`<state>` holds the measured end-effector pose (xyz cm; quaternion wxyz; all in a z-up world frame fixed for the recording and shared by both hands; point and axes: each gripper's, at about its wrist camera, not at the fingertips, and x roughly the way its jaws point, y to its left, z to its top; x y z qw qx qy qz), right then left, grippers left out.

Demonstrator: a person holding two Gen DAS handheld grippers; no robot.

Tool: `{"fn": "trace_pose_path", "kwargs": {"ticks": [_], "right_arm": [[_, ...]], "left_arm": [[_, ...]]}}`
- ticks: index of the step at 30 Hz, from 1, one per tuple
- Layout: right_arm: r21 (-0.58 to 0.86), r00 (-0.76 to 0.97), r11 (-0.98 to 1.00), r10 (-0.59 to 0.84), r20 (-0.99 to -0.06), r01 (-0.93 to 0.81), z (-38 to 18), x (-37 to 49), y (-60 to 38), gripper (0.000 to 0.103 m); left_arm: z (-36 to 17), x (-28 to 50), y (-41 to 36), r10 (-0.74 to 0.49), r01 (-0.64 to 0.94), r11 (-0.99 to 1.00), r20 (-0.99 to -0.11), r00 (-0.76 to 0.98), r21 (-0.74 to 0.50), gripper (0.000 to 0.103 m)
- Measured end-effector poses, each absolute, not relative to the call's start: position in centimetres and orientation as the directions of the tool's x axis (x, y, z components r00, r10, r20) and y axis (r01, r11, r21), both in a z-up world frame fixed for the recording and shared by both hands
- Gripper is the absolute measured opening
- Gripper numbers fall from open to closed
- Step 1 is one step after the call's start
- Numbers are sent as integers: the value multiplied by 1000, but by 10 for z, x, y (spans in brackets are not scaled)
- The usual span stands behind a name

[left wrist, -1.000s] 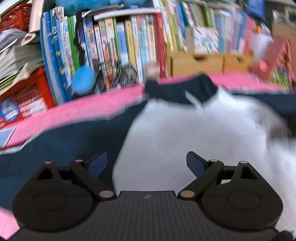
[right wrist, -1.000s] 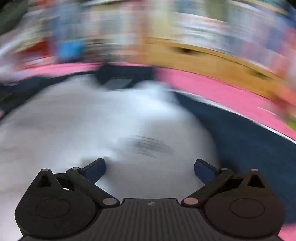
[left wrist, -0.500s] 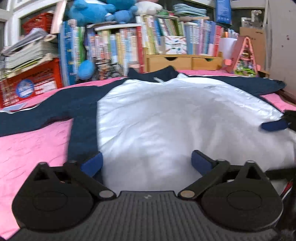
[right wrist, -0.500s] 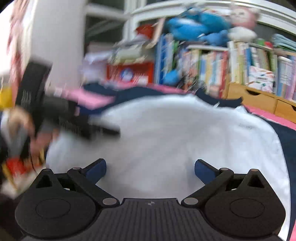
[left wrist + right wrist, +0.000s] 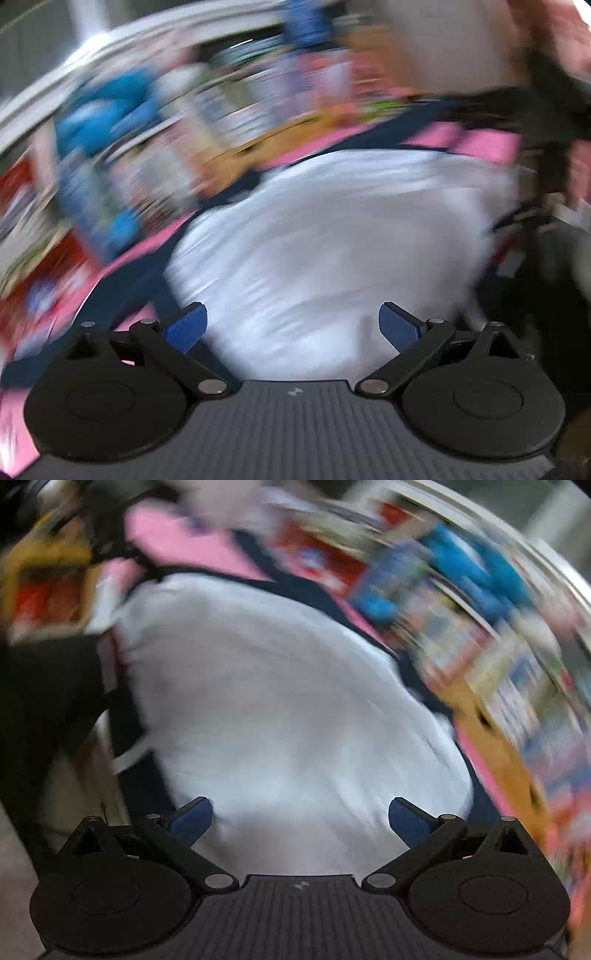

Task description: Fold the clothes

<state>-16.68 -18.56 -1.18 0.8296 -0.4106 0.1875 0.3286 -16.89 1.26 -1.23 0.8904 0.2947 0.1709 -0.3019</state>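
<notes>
1. Your left claw [image 5: 291, 319] stands wide open with nothing between its blue pads; the white-bodied, navy-sleeved shirt [image 5: 332, 236] fills the centre of its heavily blurred view.
2. Your right claw [image 5: 299, 814] is likewise spread and empty, the same shirt [image 5: 280, 709] filling the middle of its frame.
3. The shirt lies spread on the pink surface [image 5: 447, 136], one navy sleeve [image 5: 122, 280] running to the lower left of the left view. No fold shows in it.
4. The blur hides hems and edges, so I judge only this: you are between grasps, and any next grip needs a steadied view and a clear fabric edge.
</notes>
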Motion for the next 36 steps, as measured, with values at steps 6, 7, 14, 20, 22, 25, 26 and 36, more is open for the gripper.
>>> {"fn": "trace_pose_path", "kwargs": {"ticks": [6, 7, 14, 20, 22, 25, 26, 36], "right_arm": [[-653, 650, 202, 498, -574, -730, -38, -175, -119, 103], [-663, 651, 189, 501, -570, -725, -41, -172, -116, 103], [-695, 711, 218, 411, -571, -685, -59, -145, -160, 103], [-668, 763, 369, 304, -570, -646, -56, -142, -242, 103], [-650, 764, 406, 275, -583, -642, -55, -142, -262, 103], [-642, 765, 427, 242, -597, -637, -53, -145, -277, 103], [-638, 764, 435, 228, -604, -635, -51, -146, -280, 103], [-496, 749, 687, 106, -654, -531, -32, -166, -335, 103]], "left_arm": [[-47, -156, -38, -484, 741, 449, -562, 671, 499, 100], [-55, -147, -39, -458, 747, 437, -591, 665, 502, 100], [-96, -128, -20, -314, 668, 357, -589, 744, 654, 103], [-89, -129, -1, -280, 665, 400, -607, 744, 631, 103], [-87, -133, 3, -266, 665, 401, -615, 742, 630, 103], [-82, -139, 12, -252, 667, 399, -625, 739, 629, 103], [-80, -140, 15, -247, 667, 401, -626, 739, 628, 103], [-5, -134, 80, -318, 542, 815, -625, 713, 205, 103]]}}
